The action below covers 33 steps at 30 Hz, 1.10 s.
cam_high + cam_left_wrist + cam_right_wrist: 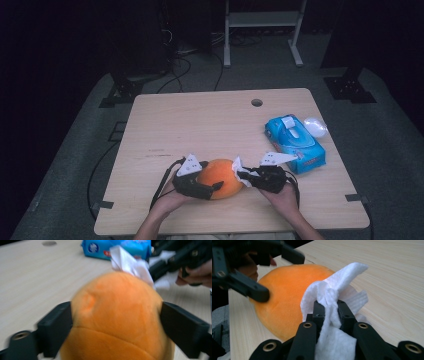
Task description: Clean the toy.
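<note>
A round orange soft ball (pixel 220 176) (pixel 117 315) (pixel 284 297) rests near the front middle of the wooden table (pixel 200 125). My left gripper (pixel 215 182) (pixel 116 325) comes at the ball from the left, its black jaws pressing against opposite sides. My right gripper (pixel 246 176) (pixel 332 308) reaches in from the right, shut on a crumpled white tissue (pixel 238 169) (pixel 130 263) (pixel 332 287). The tissue lies against the ball's right side.
A blue pack of wipes (pixel 295 142) (pixel 117 247) lies at the right of the table, just behind my right gripper, with a small white object (pixel 315 126) beside it. A cable hole (pixel 256 102) sits near the far edge.
</note>
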### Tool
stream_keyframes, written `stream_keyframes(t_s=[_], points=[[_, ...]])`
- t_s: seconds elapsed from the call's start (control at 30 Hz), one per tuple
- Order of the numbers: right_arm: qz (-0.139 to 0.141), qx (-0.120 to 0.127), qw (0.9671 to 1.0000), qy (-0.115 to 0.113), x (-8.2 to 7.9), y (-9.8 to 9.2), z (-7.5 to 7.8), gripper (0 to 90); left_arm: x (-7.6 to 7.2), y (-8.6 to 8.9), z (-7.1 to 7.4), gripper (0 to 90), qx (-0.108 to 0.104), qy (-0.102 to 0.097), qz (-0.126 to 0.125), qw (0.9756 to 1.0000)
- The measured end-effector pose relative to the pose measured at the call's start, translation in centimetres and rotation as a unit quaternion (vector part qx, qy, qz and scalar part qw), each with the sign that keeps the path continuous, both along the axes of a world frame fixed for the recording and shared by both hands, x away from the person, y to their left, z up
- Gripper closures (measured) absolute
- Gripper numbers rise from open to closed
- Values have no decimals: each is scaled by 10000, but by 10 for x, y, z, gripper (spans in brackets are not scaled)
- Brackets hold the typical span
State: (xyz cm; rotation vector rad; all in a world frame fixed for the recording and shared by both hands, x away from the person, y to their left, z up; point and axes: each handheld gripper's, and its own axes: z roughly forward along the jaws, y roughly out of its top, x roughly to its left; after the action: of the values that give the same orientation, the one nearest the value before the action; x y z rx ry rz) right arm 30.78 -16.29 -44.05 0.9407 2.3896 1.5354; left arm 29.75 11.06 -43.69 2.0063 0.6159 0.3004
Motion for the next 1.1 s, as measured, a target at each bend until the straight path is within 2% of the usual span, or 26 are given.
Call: stream_keyframes(t_s=[0.07, 0.13, 0.23, 0.3, 0.33, 0.43, 0.5, 0.53, 0.6, 0.67, 0.73, 0.77, 0.8, 0.83, 0.9, 0.93, 1.0, 1.07, 1.1], points=[[-59, 1, 9999, -86, -3, 2, 5, 790, -3, -6, 0, 207, 101, -188, -103, 9997], [54, 86, 9997, -215, -8, 6, 12, 790, -6, -13, 1, 219, 197, -345, -262, 9989], [179, -24, 9988, -454, -14, 13, 22, 790, -10, -20, 1, 218, 279, -530, -405, 9974], [109, -130, 9991, -393, -11, 12, 18, 790, -9, -18, 4, 199, 199, -503, -398, 9977], [34, -158, 9995, -275, -8, 10, 14, 791, -7, -16, 6, 181, 150, -468, -372, 9981], [-146, -232, 9995, -185, -5, 5, 9, 794, -4, -9, 9, 111, -34, -393, -67, 9992], [-194, -258, 9994, -148, -5, 3, 9, 794, -1, -6, 5, 107, -156, -197, -14, 9997], [-220, -235, 9994, -124, -6, 3, 10, 795, -1, -6, 3, 138, -154, -172, -73, 9997], [-182, -169, 9996, -147, -10, 7, 14, 797, -3, -9, 2, 188, -6, -270, -173, 9995], [71, -75, 9995, -313, -17, 14, 22, 797, -5, -12, 3, 212, -6, -353, -280, 9990], [175, -134, 9986, -479, -20, 21, 27, 797, -8, -18, 4, 213, 101, -531, -374, 9978], [148, -238, 9982, -524, -20, 22, 27, 797, -8, -18, 5, 206, 135, -549, -377, 9977], [51, -329, 9983, -482, -19, 22, 25, 797, -7, -17, 7, 194, 106, -540, -371, 9978], [-27, -304, 9989, -356, -17, 19, 22, 798, -6, -15, 9, 179, 80, -515, -348, 9980], [-170, -358, 9988, -290, -13, 14, 20, 798, -4, -10, 12, 148, -32, -412, -187, 9990], [-252, -414, 9984, -307, -12, 12, 20, 798, -3, -8, 13, 131, -83, -325, -93, 9994], [-333, -406, 9983, -234, -10, 8, 20, 798, 0, -5, 12, 120, -38, -91, -20, 9999], [-325, -402, 9986, -135, -9, 7, 18, 798, 2, -5, 9, 130, -31, 133, -103, 9999], [-316, -370, 9987, -157, -10, 8, 19, 798, 1, -6, 8, 171, 37, 90, -177, 9998]])
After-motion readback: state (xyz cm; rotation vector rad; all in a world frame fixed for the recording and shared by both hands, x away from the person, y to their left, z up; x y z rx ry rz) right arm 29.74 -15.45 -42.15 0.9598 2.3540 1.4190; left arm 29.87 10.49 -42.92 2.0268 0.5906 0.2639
